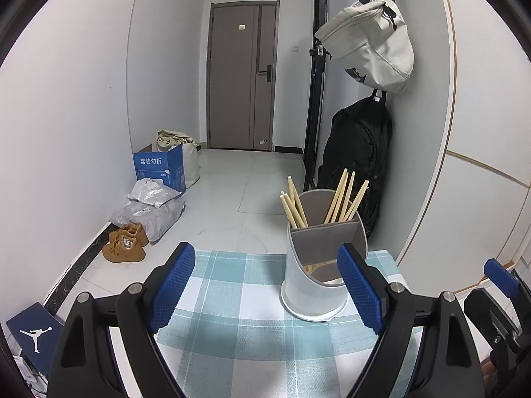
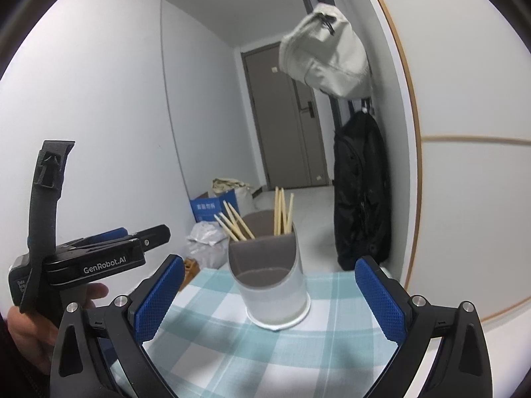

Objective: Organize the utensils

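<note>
holder (image 1: 318, 265) w/ chopsticks (image 1: 341, 199) standing on checked-cloth bench (image 1: 232, 298), nothing blocking | black backpack (image 1: 358, 152) hanging behind | left tool (image 1: 265, 292) gaping wide, holding nothing | right tool (image 2: 270, 298) gaping wide, empty, holder sitting ahead

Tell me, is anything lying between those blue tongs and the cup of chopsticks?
No. In the right wrist view, only bare checked cloth lies between the open right tongs and the holder of chopsticks.
</note>
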Motion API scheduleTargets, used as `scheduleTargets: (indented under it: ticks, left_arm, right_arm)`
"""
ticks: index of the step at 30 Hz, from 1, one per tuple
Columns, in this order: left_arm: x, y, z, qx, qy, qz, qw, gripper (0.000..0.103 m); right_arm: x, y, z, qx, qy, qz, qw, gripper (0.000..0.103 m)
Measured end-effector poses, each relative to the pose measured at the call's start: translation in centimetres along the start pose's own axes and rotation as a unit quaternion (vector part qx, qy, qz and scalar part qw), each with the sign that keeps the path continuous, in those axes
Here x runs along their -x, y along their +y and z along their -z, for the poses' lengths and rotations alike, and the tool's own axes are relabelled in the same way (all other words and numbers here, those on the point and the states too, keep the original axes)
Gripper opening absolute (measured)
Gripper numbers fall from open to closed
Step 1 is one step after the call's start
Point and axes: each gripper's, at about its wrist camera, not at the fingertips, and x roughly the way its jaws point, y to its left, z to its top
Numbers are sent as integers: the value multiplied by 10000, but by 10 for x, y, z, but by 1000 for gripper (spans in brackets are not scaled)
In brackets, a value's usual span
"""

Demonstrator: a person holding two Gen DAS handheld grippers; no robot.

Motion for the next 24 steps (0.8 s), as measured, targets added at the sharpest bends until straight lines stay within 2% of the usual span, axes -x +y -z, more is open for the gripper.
scheduleTargets:
  ticks: [5, 24]
  left_arm:
    - [-3, 0, 3, 12, 127, 27, 9999, 85]
    - [2, -1, 2, -38, 145, -22, 9999, 85]
  right_arm:
    - [-6, -3, 4, 15, 110, 33, 9999, 103]
    - [-12, -3, 8, -9, 227, 86, 9997, 103]
